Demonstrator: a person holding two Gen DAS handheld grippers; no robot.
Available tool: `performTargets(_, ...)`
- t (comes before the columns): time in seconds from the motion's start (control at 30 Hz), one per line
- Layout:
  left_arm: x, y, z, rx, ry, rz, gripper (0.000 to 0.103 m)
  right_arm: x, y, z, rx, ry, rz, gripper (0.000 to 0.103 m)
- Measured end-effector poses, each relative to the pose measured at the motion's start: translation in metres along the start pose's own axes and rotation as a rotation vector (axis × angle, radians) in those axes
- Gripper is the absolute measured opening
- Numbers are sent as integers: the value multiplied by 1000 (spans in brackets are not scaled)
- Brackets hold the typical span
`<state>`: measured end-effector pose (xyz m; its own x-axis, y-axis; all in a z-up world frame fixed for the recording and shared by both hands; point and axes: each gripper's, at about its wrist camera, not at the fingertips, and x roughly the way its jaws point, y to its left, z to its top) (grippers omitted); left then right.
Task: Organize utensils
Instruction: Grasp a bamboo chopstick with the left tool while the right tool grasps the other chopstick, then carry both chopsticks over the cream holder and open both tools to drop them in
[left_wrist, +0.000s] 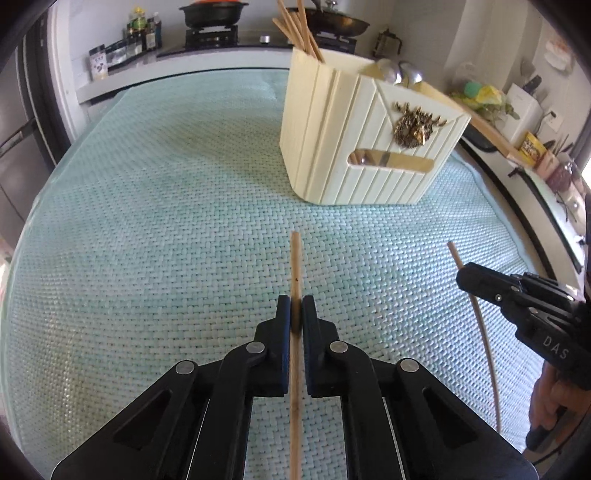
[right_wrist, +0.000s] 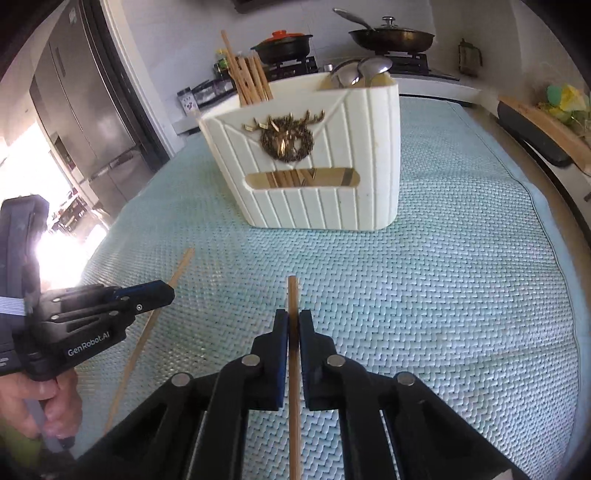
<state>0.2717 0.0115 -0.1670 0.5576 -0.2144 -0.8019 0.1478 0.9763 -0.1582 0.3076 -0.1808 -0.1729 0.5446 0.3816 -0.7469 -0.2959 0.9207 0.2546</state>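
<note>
A broad stretch of woven pale-green mat (left_wrist: 166, 221) lies open between both grippers and the cream ribbed utensil holder (left_wrist: 354, 147) standing at the far side. The left gripper (left_wrist: 296, 314) is clamped on a wooden chopstick (left_wrist: 295, 258) that points toward the holder. The right gripper (right_wrist: 293, 325) is likewise clamped on its own chopstick (right_wrist: 292, 295). More chopsticks (right_wrist: 247, 81) and metal spoons (right_wrist: 362, 72) stand in the holder's separate compartments.

Black claws (left_wrist: 296, 310), blue pads, silver rivets
</note>
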Motion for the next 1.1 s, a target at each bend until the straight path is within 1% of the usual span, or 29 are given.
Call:
performTargets(0.17, -54, 1, 2, -18, -104, -39, 4, -51, 9, 6, 23, -94, 60, 6)
performTargets(0.3, -96, -2, 3, -17, -187, -73, 4, -97, 24, 2, 10, -186, 87, 6)
performTargets(0.4, -116, -3, 5, -16, -240, -94, 4, -130, 33, -6, -19, -261, 85, 6)
performTargets(0.57, -146, -7, 0, -34, -310, -127, 4, -170, 49, -19, -84, -374, 35, 6)
performTargets(0.67, -158, -8, -2, -38, -346, -138, 4, -183, 58, -21, -116, -430, 10, 6)
performTargets(0.77, -165, -9, -2, -33, -369, -137, 4, -192, 61, -21, -128, -468, 1, 6)
performTargets(0.97, -168, -10, 0, -46, -379, -147, 4, -197, 65, -16, -142, -491, -2, 6)
performTargets(1.1, -165, -9, 13, -47, -370, -166, 4, -201, 64, -8, -152, -500, 2, 6)
